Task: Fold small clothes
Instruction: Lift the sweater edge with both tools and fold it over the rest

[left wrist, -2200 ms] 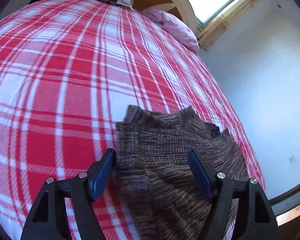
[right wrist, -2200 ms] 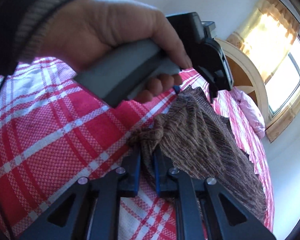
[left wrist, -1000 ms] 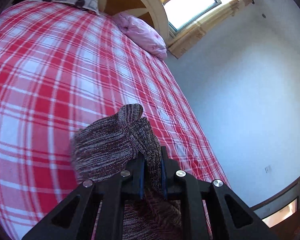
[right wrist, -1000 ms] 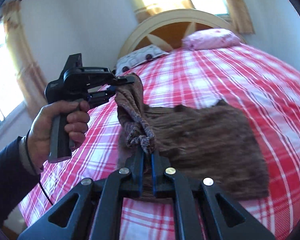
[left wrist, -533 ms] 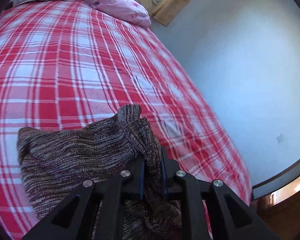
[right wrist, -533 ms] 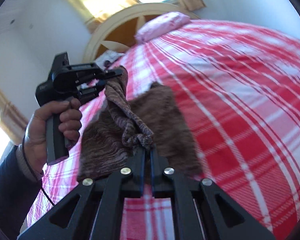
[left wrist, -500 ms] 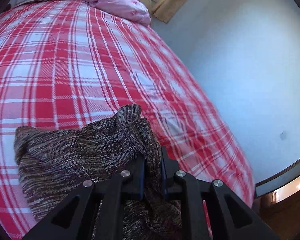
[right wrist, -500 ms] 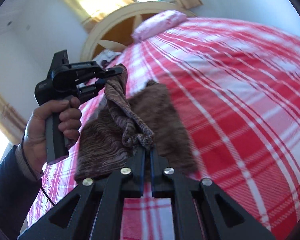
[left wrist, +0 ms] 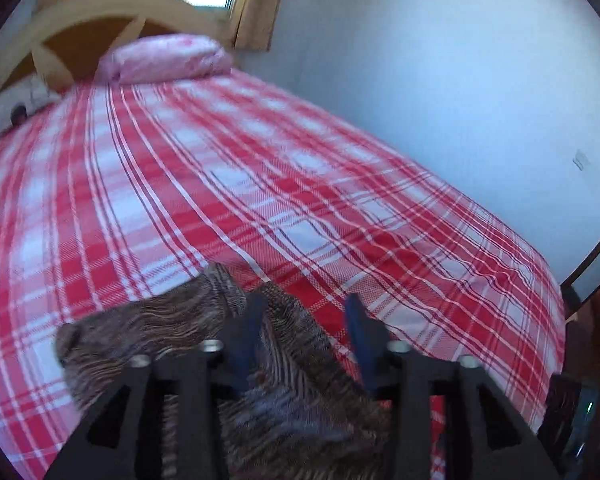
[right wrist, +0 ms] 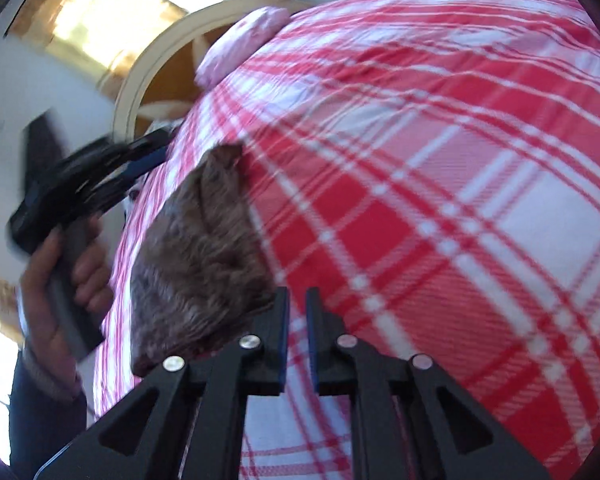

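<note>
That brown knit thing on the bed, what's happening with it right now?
A person with a gripper in each hand is folding the brown knit garment on the red plaid bedspread. It lies folded over on itself. The left gripper has its jaws opening, with a fold of the knit lying loose between them and not pinched. The right gripper is opening too, and nothing is between its jaws; the garment sits just beside it. Both views are blurred by motion.
</note>
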{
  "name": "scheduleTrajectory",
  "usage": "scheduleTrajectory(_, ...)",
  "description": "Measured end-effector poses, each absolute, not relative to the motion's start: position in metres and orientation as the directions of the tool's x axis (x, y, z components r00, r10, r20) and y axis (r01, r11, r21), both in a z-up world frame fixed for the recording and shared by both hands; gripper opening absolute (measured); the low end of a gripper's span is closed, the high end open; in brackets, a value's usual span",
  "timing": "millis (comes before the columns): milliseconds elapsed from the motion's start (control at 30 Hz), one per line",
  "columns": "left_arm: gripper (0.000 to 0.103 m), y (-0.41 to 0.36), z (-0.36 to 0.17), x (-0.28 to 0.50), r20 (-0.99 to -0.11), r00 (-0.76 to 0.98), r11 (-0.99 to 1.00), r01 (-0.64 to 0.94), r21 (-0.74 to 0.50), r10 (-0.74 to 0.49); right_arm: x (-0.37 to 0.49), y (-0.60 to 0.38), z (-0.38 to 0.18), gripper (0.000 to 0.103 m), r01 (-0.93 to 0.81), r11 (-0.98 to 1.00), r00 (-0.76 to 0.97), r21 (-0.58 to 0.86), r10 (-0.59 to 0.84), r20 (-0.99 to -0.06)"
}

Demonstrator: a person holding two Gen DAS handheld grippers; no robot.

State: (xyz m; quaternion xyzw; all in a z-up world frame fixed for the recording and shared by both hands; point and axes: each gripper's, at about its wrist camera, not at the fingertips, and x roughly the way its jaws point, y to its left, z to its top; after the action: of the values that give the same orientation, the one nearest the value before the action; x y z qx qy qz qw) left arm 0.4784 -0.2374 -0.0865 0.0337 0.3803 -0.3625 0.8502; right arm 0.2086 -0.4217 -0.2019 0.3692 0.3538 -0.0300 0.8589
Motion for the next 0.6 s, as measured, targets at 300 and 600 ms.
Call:
scheduleTrajectory(300, 0.073, -0.145, -0.123, 0.41, -0.651, 0.635, 0.868, 0.492, -0.073, -0.415, 0.269, -0.36, -0.129, 0.054, -0.043, 0.892, 0.79, 0.45, 0.306, -0.531)
scheduleTrajectory(600, 0.075, -0.137, -0.17, 0.39, -0.664, 0.593, 0.853, 0.503, -0.137, -0.456, 0.386, -0.362, -0.172, 0.031, 0.091, 0.939, 0.653, 0.331, 0.195, -0.732)
